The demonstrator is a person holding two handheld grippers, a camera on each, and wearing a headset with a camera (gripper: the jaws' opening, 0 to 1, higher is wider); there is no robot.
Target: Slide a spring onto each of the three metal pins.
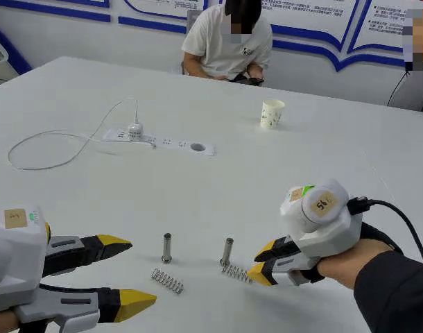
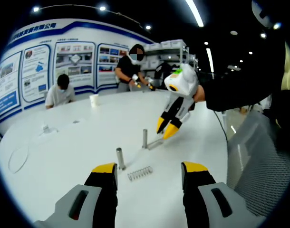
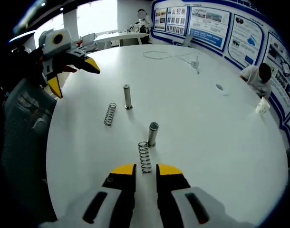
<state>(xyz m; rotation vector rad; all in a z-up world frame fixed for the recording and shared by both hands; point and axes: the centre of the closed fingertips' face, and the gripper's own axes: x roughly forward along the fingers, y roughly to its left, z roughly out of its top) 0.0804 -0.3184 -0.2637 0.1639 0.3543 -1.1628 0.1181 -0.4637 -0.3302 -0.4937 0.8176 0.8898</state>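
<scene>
Two metal pins stand upright on the white table (image 1: 197, 194), one on the left (image 1: 166, 248) and one on the right (image 1: 227, 251). A spring (image 1: 167, 280) lies flat just in front of the left pin. A second spring (image 1: 236, 272) lies by the foot of the right pin. My right gripper (image 1: 256, 265) is low over the table, its jaws a narrow gap apart, and the near end of that spring (image 3: 144, 156) lies between the tips without touching them. My left gripper (image 1: 132, 272) is wide open at the lower left, pointing at the left pin (image 2: 120, 158) and its spring (image 2: 139, 173).
A paper cup (image 1: 272, 113) stands farther back on the table. A white power strip (image 1: 163, 141) with a looping cable (image 1: 52, 139) lies at the middle left. A person (image 1: 229, 41) sits at the far edge. Open table surface lies between the pins and the strip.
</scene>
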